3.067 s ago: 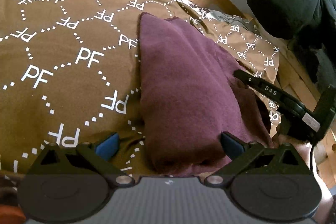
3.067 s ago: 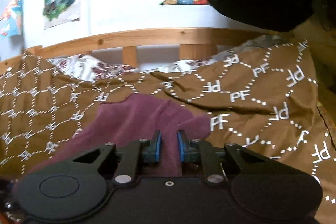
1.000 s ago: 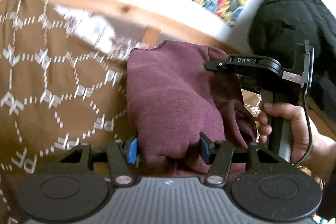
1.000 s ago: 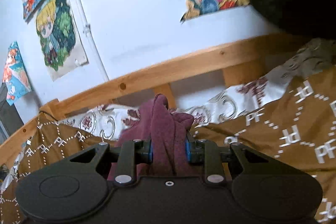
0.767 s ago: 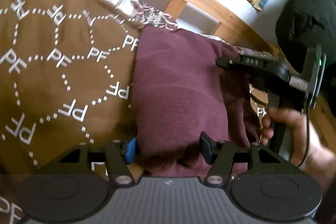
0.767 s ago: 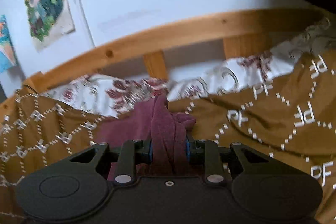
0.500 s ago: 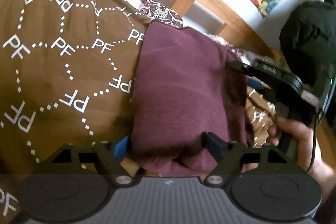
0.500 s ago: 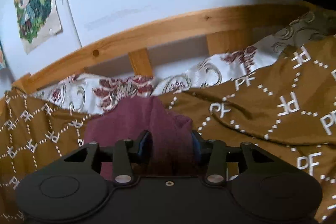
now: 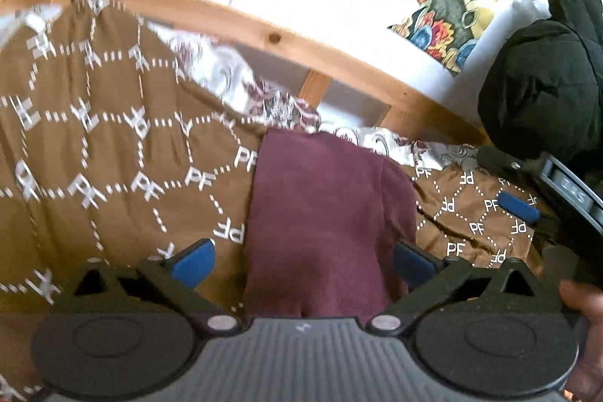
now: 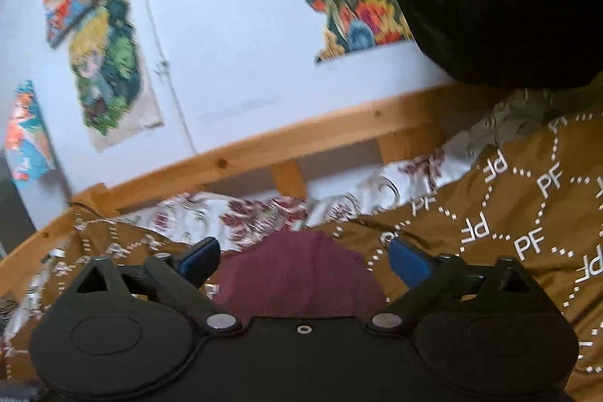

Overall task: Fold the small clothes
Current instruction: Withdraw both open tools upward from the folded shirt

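Maroon cloth (image 9: 324, 213), plain and unpatterned, lies on a brown bedspread (image 9: 113, 157) printed with white dotted hexagons and white "PF" letters. A white sheet (image 10: 264, 213) with dark red floral swirls peeks out behind it. The bed rail (image 10: 301, 142) is honey-coloured wood with knots. The wall (image 10: 233, 25) is white, and its posters (image 10: 105, 63) are bright yellow, green, red and blue. A black jacket (image 9: 546, 81) hangs at the right. The gripper pads (image 9: 194, 257) are blue on black arms.
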`<state>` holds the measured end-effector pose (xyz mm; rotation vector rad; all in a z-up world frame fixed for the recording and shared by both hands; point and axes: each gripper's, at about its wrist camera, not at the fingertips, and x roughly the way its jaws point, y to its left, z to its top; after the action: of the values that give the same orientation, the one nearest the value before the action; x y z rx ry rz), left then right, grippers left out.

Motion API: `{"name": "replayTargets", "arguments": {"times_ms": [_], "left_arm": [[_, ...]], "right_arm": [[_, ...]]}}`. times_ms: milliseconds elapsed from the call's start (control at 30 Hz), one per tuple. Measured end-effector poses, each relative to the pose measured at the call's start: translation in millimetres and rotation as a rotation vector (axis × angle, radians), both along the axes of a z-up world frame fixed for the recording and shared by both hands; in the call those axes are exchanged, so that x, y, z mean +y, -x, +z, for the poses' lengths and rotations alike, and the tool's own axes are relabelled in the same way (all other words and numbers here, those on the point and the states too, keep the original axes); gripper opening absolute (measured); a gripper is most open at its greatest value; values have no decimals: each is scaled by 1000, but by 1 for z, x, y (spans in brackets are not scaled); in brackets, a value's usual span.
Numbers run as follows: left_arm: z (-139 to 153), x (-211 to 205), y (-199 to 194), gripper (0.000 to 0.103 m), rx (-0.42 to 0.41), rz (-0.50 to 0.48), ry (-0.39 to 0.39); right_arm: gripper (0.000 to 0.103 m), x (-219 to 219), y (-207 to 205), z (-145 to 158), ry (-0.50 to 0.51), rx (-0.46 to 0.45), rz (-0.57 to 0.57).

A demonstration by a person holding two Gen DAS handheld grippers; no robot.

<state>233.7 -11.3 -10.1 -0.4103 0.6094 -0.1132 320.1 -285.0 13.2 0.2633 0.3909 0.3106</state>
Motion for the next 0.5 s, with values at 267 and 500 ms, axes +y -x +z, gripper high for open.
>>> {"name": "replayTargets", "arguments": {"times_ms": [267, 500], "left_arm": [[52, -7, 36, 102, -109, 8, -113], [87, -7, 87, 102, -205, -6, -221]], "right_arm": [[102, 4, 57, 35, 20, -101, 12], [102, 5, 117, 50, 25, -169, -30]]}}
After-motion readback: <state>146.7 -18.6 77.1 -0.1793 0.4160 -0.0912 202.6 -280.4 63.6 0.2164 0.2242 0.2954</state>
